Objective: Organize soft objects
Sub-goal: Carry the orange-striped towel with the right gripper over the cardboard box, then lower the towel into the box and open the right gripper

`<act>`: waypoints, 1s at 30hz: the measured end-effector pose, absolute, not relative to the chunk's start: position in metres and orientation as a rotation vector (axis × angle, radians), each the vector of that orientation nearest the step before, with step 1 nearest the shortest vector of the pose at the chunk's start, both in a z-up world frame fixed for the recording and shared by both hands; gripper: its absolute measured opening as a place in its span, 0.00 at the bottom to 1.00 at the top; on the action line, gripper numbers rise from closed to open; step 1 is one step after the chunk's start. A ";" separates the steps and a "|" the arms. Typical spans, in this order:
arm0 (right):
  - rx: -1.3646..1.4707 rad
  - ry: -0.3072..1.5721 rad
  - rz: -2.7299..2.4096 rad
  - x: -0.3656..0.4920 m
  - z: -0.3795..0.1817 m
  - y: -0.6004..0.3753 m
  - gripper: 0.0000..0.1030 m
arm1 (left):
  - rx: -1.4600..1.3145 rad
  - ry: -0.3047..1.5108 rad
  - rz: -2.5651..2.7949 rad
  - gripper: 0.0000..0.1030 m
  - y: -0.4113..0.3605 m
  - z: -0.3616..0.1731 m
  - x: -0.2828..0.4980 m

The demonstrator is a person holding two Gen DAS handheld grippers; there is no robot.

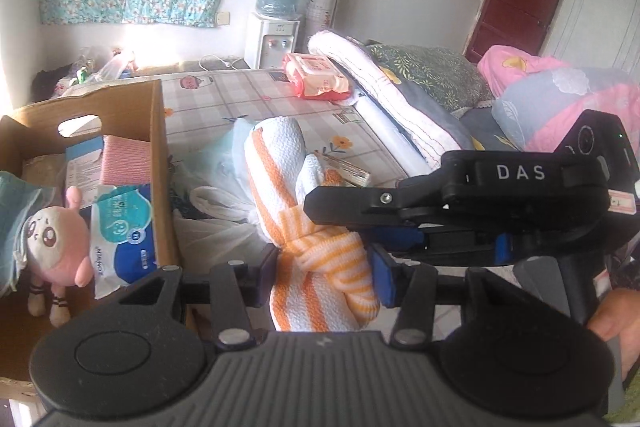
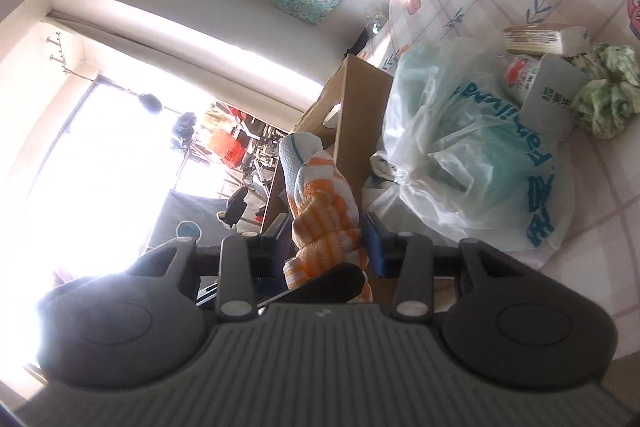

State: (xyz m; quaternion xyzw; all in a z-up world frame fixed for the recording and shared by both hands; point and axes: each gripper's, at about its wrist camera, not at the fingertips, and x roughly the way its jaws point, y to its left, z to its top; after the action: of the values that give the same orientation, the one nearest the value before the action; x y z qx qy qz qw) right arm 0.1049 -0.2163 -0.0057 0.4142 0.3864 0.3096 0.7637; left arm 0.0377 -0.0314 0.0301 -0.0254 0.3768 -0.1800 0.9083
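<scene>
- The left gripper [image 1: 324,273] has its jaws closed on an orange-and-white striped towel [image 1: 288,195], which bunches between the blue pads and rises ahead of the fingers as a rolled length.
- The right gripper [image 2: 326,241] is likewise clamped on the same towel [image 2: 320,195]; the cloth fills the narrow gap between its fingers and stands up in front of them.
- In the left wrist view, the right gripper's black body crosses from the right, its tip on the towel just beyond the left gripper's right finger. A hand [image 1: 614,323] shows at the right edge.
- To the left of the left gripper sits an open cardboard box [image 1: 158,147]. Inside are a pink plush doll [image 1: 60,243], a blue-and-white pack of tissues [image 1: 124,227] and a pink folded cloth [image 1: 126,159].
- Ahead of the left gripper lies the bed [image 1: 240,95] with its checked sheet, and farther on it a red-and-white wipes pack [image 1: 316,79]. To the right ahead lie a white folded quilt [image 1: 384,87] and pink bedding [image 1: 560,95].
- Beside the right gripper's towel, on the bed, lies a pale green plastic bag [image 2: 472,147]; beyond it, a green patterned cloth [image 2: 604,95].
- A water dispenser [image 1: 276,11] stands by the far wall.
</scene>
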 end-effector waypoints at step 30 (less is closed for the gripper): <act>0.707 1.331 0.858 0.233 -0.051 0.082 0.43 | -0.124 0.925 0.098 0.67 0.208 0.016 0.064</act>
State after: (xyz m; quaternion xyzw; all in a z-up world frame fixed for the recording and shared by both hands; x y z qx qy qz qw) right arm 0.2328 0.0822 -0.0513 0.3108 0.5853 0.3773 0.6469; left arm 0.0640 0.2080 0.0156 -0.0599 0.4456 0.0472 0.8920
